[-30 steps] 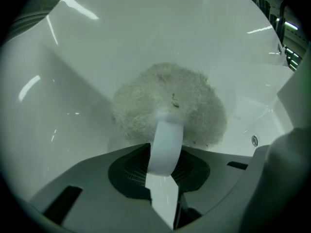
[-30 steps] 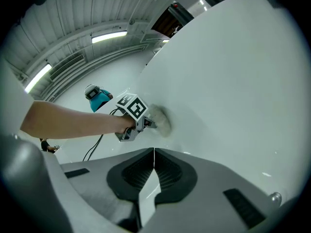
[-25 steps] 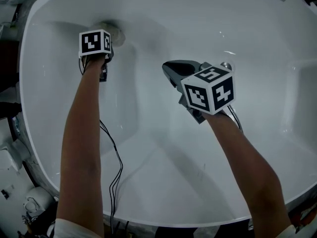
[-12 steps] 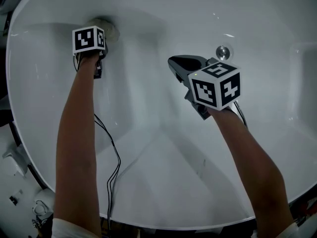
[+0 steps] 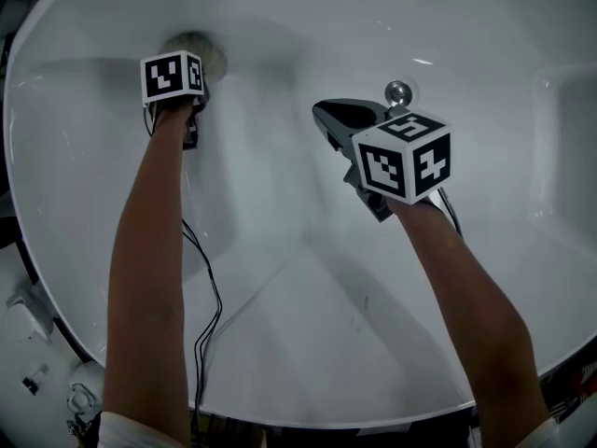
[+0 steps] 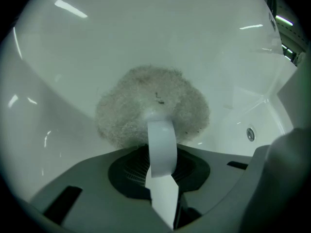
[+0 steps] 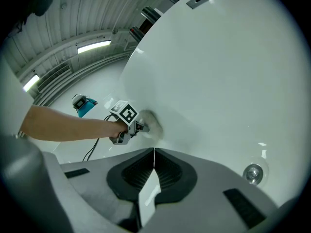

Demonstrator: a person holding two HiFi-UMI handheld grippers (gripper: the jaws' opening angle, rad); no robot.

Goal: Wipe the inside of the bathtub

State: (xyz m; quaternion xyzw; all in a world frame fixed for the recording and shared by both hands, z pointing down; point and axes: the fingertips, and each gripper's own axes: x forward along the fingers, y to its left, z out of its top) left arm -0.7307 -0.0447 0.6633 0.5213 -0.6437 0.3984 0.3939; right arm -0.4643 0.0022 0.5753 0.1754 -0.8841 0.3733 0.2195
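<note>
Scrubbing the bathtub (image 5: 280, 287) wall just ahead, left gripper (image 5: 198, 87) clamps a fluffy pad (image 6: 153, 106); right gripper (image 7: 154, 154) idles closed, empty. Wiping seems underway, most surfaces likely remaining.

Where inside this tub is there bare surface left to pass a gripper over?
Bare: the bathtub floor between the two forearms, and the far wall between wiping pad and drain. Crowded: far left, where the left gripper grips the pad, with its cable trailing; and by the drain, where the shut right gripper hovers.
</note>
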